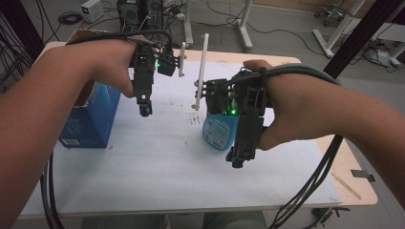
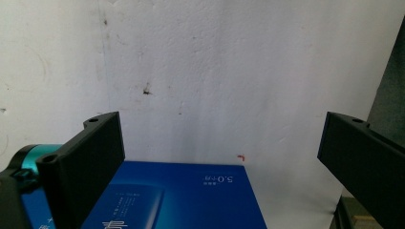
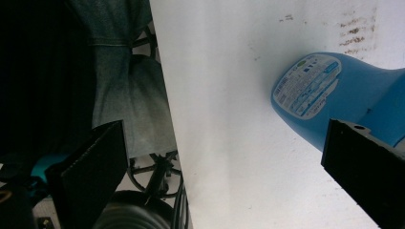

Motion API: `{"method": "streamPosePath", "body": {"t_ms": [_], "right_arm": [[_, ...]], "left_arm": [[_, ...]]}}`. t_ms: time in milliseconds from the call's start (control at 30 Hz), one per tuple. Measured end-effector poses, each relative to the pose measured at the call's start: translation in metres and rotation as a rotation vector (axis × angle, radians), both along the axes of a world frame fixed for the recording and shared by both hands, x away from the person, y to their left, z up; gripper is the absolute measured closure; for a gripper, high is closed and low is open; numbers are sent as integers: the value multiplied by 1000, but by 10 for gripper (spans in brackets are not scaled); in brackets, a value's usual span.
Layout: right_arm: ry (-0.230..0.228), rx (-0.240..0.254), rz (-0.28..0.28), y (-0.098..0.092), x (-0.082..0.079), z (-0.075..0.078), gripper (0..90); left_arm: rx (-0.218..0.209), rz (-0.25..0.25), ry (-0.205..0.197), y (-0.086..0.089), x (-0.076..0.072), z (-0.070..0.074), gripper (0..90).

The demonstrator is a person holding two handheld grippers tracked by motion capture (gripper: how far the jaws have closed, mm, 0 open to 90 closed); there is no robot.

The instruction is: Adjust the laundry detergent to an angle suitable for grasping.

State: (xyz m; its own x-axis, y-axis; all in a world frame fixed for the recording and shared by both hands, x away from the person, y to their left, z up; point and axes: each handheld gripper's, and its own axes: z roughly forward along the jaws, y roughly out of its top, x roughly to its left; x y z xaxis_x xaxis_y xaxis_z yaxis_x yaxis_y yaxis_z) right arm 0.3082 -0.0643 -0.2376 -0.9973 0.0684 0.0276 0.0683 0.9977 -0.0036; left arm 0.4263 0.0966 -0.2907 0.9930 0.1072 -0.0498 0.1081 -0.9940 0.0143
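A blue box (image 1: 90, 119) with white print stands near the white table's left edge; in the left gripper view the blue box (image 2: 181, 195) lies low between the jaws, well beyond them. My left gripper (image 1: 157, 64) hovers to its right, and its jaws (image 2: 222, 121) stand wide open with nothing in them. A light-blue bottle (image 1: 219, 131) with a label lies on the table under my right gripper (image 1: 224, 95). In the right gripper view the bottle (image 3: 325, 90) sits beside the right-hand jaw, and the gripper (image 3: 224, 128) is open and holds nothing.
The white tabletop (image 1: 157, 167) has a near edge (image 3: 172, 143); beyond it are a person's jeans and chair wheels (image 3: 153, 181). A thin wooden stick (image 1: 346, 185) lies on the bare wood strip at the right. Cables trail from both wrists.
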Motion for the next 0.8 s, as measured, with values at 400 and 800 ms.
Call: {"method": "streamPosePath", "body": {"t_ms": [400, 800], "right_arm": [[-10, -3, 19, 0, -6, 0, 13], [-23, 2, 18, -1, -7, 2, 12]], "left_arm": [[2, 2, -2, -5, -4, 2, 18], [-2, 13, -14, 4, -6, 9, 18]]}}
